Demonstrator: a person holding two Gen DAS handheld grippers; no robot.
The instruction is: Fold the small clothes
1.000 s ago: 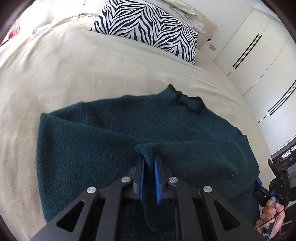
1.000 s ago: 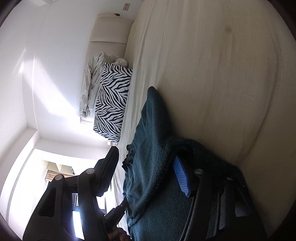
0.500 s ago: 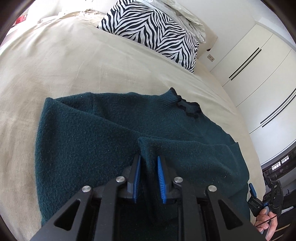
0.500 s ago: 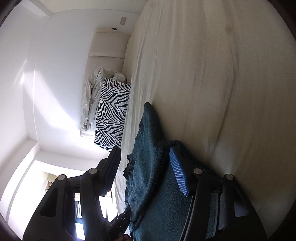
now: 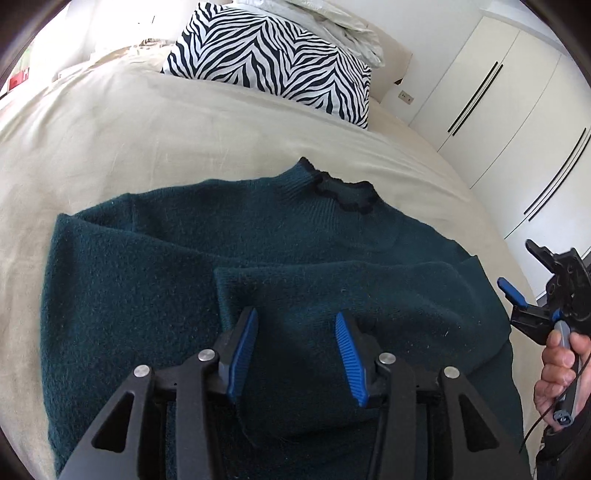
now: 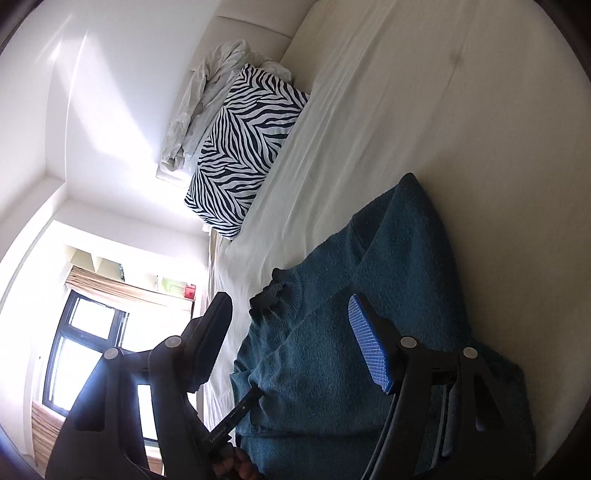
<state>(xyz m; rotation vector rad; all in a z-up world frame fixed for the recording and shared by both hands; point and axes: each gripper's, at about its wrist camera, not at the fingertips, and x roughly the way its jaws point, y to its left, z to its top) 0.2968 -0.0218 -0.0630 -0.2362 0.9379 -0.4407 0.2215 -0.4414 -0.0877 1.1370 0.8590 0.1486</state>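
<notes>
A dark teal sweater [image 5: 155,295] lies flat on the beige bed [image 5: 147,140], its collar [image 5: 340,192] at the far side. One sleeve [image 5: 332,288] is folded across the body. My left gripper [image 5: 295,332] hovers over that sleeve's end. Its jaws are opening, and the blue pads [image 5: 242,354] stand clear of the cloth between them. At the sweater's right edge a hand [image 5: 561,365] holds my right gripper [image 5: 532,284]. In the right wrist view the right gripper [image 6: 291,325] hangs above the sweater [image 6: 399,266], its jaws opening and nothing between them.
A zebra-striped pillow [image 5: 277,62] and crumpled white bedding [image 5: 332,22] lie at the head of the bed. White wardrobe doors [image 5: 517,110] stand past the bed's right side. A window [image 6: 85,350] is on the opposite side.
The left jaws were shut on the folded sleeve and have opened, letting it go. The right gripper has lifted off the sweater's edge, rolled and widened its jaws.
</notes>
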